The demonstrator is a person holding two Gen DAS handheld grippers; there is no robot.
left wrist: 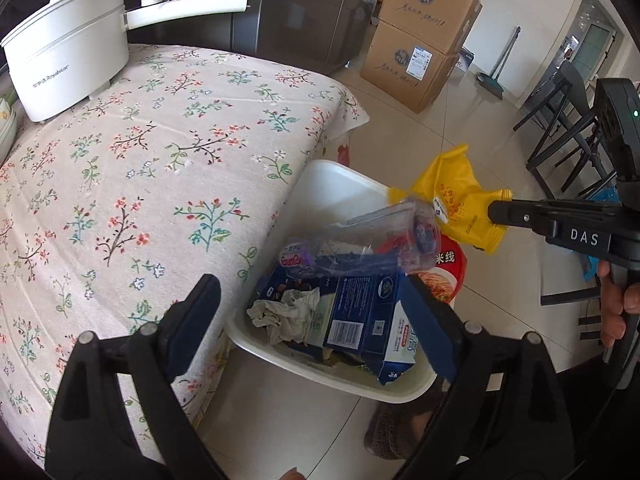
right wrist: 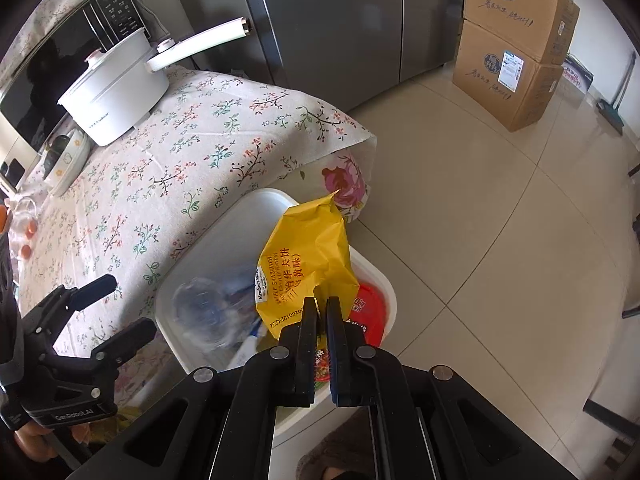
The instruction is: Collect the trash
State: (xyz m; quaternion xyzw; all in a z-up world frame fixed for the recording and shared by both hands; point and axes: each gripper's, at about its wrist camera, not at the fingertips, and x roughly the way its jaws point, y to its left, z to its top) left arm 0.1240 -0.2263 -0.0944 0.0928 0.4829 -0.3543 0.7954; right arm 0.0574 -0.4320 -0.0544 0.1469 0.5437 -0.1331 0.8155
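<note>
A white trash bin (left wrist: 340, 184) (right wrist: 224, 240) stands on the floor against the table's edge. It holds a clear plastic bottle (left wrist: 384, 236) (right wrist: 204, 312), a blue carton (left wrist: 360, 312), crumpled paper (left wrist: 288, 312) and a red noodle cup (left wrist: 450, 276) (right wrist: 370, 312). My right gripper (right wrist: 321, 302) (left wrist: 494, 210) is shut on a yellow snack wrapper (right wrist: 308, 264) (left wrist: 460, 204) and holds it above the bin. My left gripper (left wrist: 308, 296) (right wrist: 132, 304) is open and empty, over the bin's near side by the table.
The table has a floral cloth (left wrist: 140, 168) with a white electric pot (left wrist: 68, 60) at its back. Cardboard boxes (left wrist: 424, 36) stand by the fridge (right wrist: 340, 28). Dark chairs (left wrist: 568, 128) are at the right. A slippered foot (left wrist: 404, 424) is below the bin.
</note>
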